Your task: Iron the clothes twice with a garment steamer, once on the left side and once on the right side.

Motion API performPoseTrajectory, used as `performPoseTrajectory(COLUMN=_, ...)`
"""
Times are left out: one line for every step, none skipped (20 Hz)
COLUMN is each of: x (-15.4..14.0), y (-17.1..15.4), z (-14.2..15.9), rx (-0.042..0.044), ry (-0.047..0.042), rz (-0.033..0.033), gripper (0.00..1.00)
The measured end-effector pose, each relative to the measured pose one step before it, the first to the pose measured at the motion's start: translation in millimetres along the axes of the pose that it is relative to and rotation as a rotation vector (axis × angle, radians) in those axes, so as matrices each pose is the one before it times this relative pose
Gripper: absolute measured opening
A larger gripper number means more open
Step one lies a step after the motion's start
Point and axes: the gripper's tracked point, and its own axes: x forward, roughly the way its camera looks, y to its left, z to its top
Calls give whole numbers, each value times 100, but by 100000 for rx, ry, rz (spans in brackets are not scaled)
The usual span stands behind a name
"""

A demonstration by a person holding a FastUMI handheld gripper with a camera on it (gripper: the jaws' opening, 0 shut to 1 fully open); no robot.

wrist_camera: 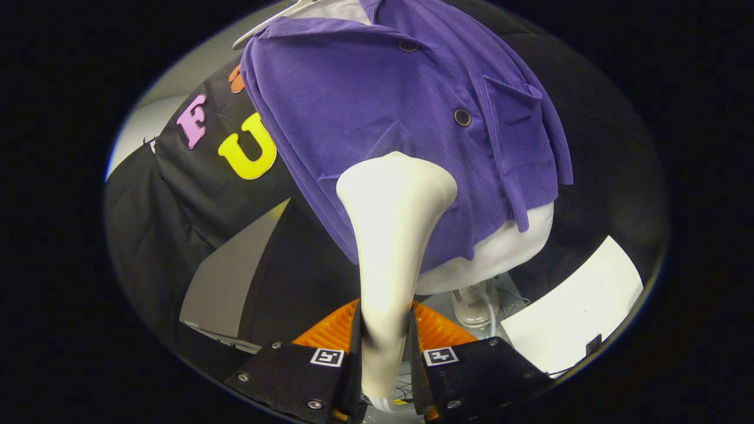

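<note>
1. My gripper (386,347) is clamped on the steamer (392,235): both fingers (294,377) press its narrow handle from either side, so it stands straight out ahead of me and cannot twist.
2. I grip low on the handle because that leaves the wide head free, beyond my fingertips, to face the cloth.
3. The head sits against or just short of the jacket (400,118); I cannot tell whether it touches. It is at the lower front, beside the button row (462,118).
4. The jacket hangs on a white form (506,247), which keeps the panels spread and gives a firm backing to steam against.
5. The form's stand (474,303) is just beyond my right finger, with a white sheet (577,300) near it on the floor.
6. Judging by the head's place low on the panel, I take this as one end of a stroke; which side is being done I cannot say.
</note>
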Motion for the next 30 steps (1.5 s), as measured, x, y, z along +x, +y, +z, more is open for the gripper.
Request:
performPoseTrajectory(x=467, y=-384, z=-906, rx=-65, ry=1838, rz=-729, gripper=34)
performPoseTrajectory(x=517, y=-471, z=-710, rx=177, ry=1230, rz=-952, gripper=34)
performPoseTrajectory(x=512, y=-319, z=-535, rx=16, ry=890, rz=-829, gripper=35)
performPoseTrajectory(x=337, y=-489, z=-713, rx=-4, ry=872, rz=-1000, gripper=35)
performPoseTrajectory(x=241, y=-612, z=-903, rx=143, ry=1272, rz=-961, gripper=35)
performPoseTrajectory(x=232, y=-365, z=-639, rx=204, ry=1260, rz=-687, gripper=35)
performPoseTrajectory(x=398, y=-227, z=-579, rx=559, ry=1145, rz=-465, gripper=35)
performPoseTrajectory(x=116, y=-274, z=-617, rx=1261, ry=1246, rz=-237, gripper=35)
performPoseTrajectory(x=18, y=-133, z=-558, rx=1604, ry=809, rz=25, gripper=35)
performPoseTrajectory(x=-134, y=6, z=-258, rx=1206, ry=111, rz=519, gripper=35)
performPoseTrajectory(x=-656, y=37, z=-360, rx=715, ry=-431, rz=715, gripper=35)
performPoseTrajectory(x=-895, y=218, z=-76, rx=398, ry=-1133, rz=864, gripper=35)
performPoseTrajectory(x=-1063, y=476, z=139, rx=-53, ry=-2140, rz=1132, gripper=35)
performPoseTrajectory(x=-1129, y=473, z=493, rx=-808, ry=-2214, rz=1498, gripper=35)
performPoseTrajectory(x=-1273, y=694, z=595, rx=-1076, ry=-2294, rz=1520, gripper=35)
performPoseTrajectory(x=-1382, y=644, z=713, rx=-1816, ry=-2209, rz=1659, gripper=35)
performPoseTrajectory(x=-1449, y=734, z=751, rx=-1818, ry=-1950, rz=1591, gripper=35)
performPoseTrajectory(x=-1468, y=779, z=869, rx=-1716, ry=-1956, rz=1592, gripper=35)
performPoseTrajectory(x=-1460, y=788, z=1068, rx=-1611, ry=-2326, rz=1590, gripper=35)
performPoseTrajectory(x=-1481, y=707, z=1169, rx=-1410, ry=-2869, rz=1347, gripper=34)
performPoseTrajectory(x=-1353, y=671, z=1264, rx=-1344, ry=-3310, rz=1343, gripper=35)
performPoseTrajectory(x=-1335, y=749, z=1522, rx=-1099, ry=-3332, rz=1385, gripper=35)
performPoseTrajectory(x=-1130, y=639, z=1438, rx=-1020, ry=-3567, rz=1178, gripper=35)
performPoseTrajectory(x=-999, y=426, z=1462, rx=-1119, ry=-2982, rz=1154, gripper=35)
performPoseTrajectory(x=-887, y=426, z=1330, rx=-1324, ry=-2394, rz=895, gripper=34)
performPoseTrajectory(x=-790, y=344, z=1554, rx=-1461, ry=-2573, rz=315, gripper=34)
performPoseTrajectory(x=-628, y=791, z=1728, rx=-2144, ry=-2569, rz=-189, gripper=34)
performPoseTrajectory(x=-300, y=278, z=1720, rx=-2138, ry=-2878, rz=-176, gripper=34)
performPoseTrajectory(x=-428, y=114, z=1567, rx=-1687, ry=-3440, rz=-158, gripper=34)
performPoseTrajectory(x=-247, y=135, z=1702, rx=-1376, ry=-3008, rz=-11, gripper=34)
